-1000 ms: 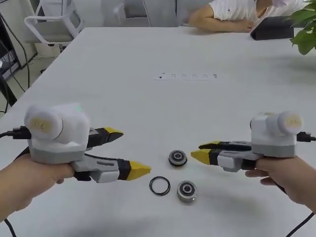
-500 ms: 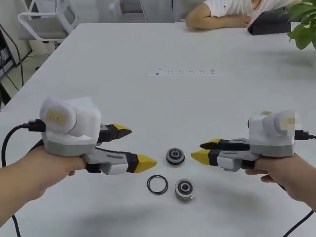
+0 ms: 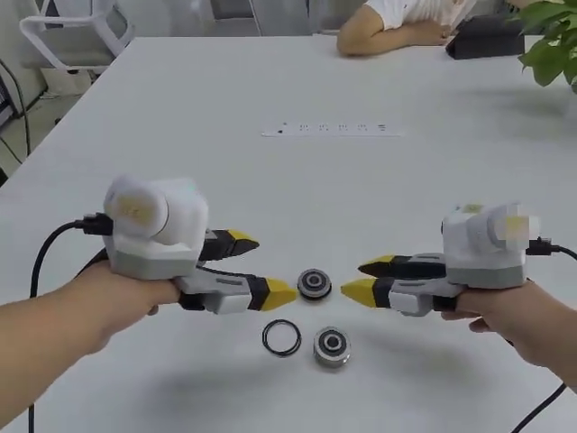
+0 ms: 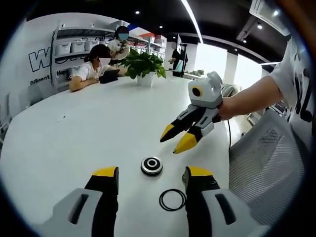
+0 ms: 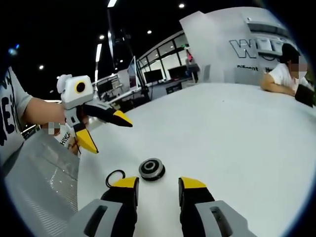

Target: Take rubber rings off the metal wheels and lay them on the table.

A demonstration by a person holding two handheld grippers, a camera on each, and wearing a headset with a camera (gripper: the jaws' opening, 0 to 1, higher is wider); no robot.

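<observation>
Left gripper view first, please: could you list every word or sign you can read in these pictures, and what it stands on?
"W": big letters on the wall, the rest cut off.
Smaller line beneath it: blurred, unreadable.
Row of marks on the table: too small to read.
Print on the shirt: cut off, unreadable.

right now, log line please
left hand-held gripper open | right hand-held gripper open | both facing far round metal wheel | black rubber ring on white table
</observation>
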